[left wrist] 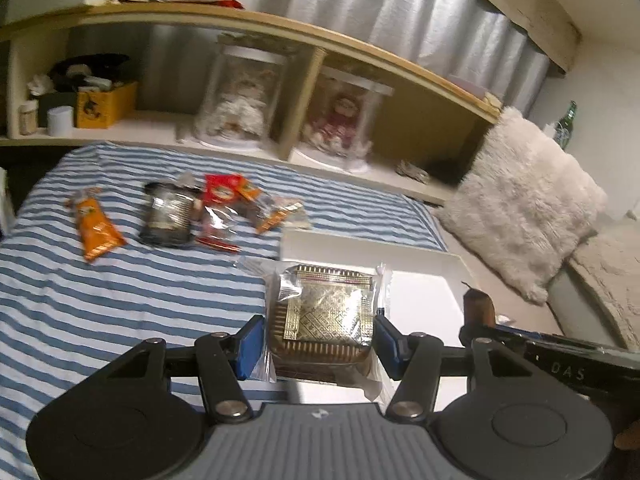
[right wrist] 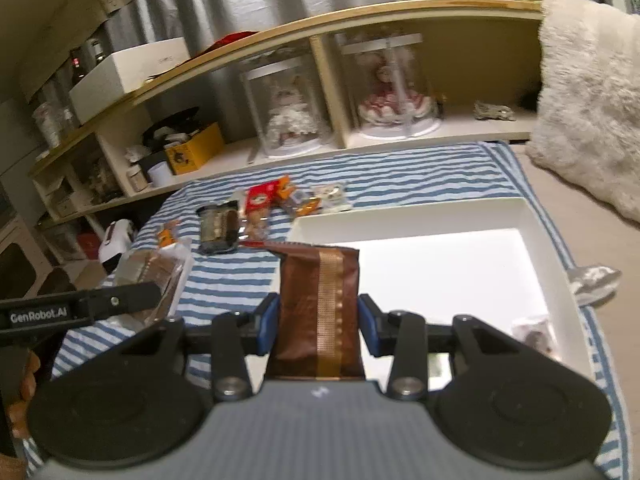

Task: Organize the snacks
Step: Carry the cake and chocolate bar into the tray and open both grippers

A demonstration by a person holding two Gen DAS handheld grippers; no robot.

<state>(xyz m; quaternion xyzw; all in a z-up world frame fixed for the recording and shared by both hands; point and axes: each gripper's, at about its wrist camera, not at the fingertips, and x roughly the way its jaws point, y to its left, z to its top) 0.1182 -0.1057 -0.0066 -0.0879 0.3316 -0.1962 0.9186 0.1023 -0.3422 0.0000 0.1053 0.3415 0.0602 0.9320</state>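
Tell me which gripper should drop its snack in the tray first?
Probably right. The right gripper holds the brown packet at the white tray edge; the left gripper and its gold packet also overlap the rim.

Dim, blurred fisheye frames (tray point(right wrist: 532, 216) glares white).

I hold one snack pack point(left wrist: 324, 316) between my left fingers point(left wrist: 251, 346), over the near edge of the tray point(left wrist: 420, 258). My right fingers point(right wrist: 267, 322) hold a snack bag point(right wrist: 318, 312) just before the tray's near left corner. The tray sits on the bed cover point(left wrist: 120, 300). More snacks point(left wrist: 224, 206) lie on the cover, left of and behind the tray. One small snack point(right wrist: 534, 334) lies in the tray's near right corner. The shelf point(right wrist: 400, 136) stands behind the bed, and a pillow point(right wrist: 588, 92) leans to the right.
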